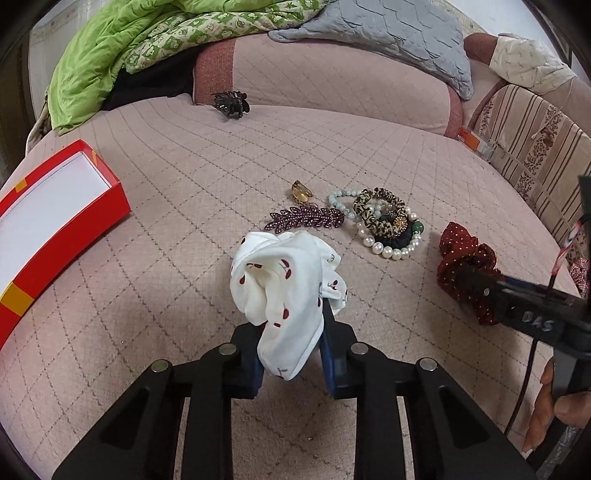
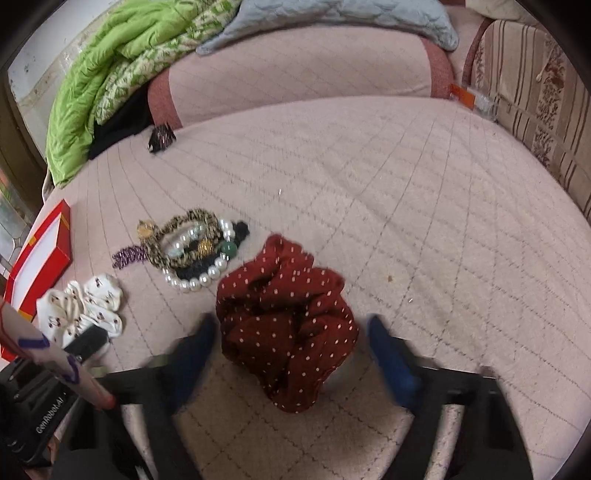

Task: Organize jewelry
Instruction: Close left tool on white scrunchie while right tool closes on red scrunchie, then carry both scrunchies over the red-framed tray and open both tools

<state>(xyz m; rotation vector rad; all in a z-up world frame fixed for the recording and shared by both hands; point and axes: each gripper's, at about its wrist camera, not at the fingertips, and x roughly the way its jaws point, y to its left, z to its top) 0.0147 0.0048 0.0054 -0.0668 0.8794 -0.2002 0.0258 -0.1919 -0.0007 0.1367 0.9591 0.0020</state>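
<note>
My left gripper [image 1: 291, 343] is shut on a white cherry-print scrunchie [image 1: 288, 280], held just above the pink quilted bed; it also shows in the right wrist view [image 2: 85, 306]. My right gripper [image 2: 291, 343] is open, its blue fingers either side of a dark red polka-dot scrunchie [image 2: 288, 317] that lies on the bed; this scrunchie also shows in the left wrist view [image 1: 465, 269]. A pile of pearl and bead bracelets with a leopard scrunchie [image 1: 384, 221] lies beyond, beside a purple leaf hair clip [image 1: 306, 218] and an amber clip [image 1: 301, 190]. An open red box [image 1: 55, 221] sits at the left.
A black claw clip [image 1: 231, 103] lies by the pink bolster [image 1: 332, 77]. A green quilt [image 1: 122, 55] and a grey cushion [image 1: 391, 33] are piled at the back. A striped cushion [image 1: 532, 147] runs along the right edge.
</note>
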